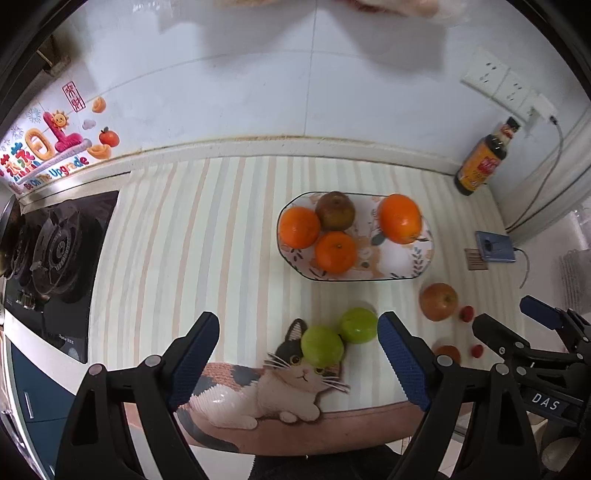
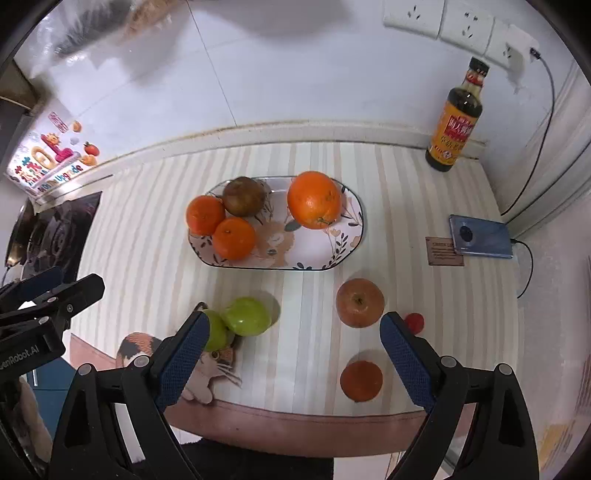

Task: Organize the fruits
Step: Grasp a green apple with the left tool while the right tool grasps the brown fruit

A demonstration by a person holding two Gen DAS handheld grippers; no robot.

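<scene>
Striped mat [image 2: 147,236] (cat-printed) beneath white tiled wall [image 2: 280,74]; both grippers' jaws released, empty.

At the top edge of the left wrist view a pinkish blurred shape [image 1: 391,5] is cut off. One green fruit [image 2: 216,334] sits half hidden behind the right gripper's finger [image 2: 183,363].
</scene>
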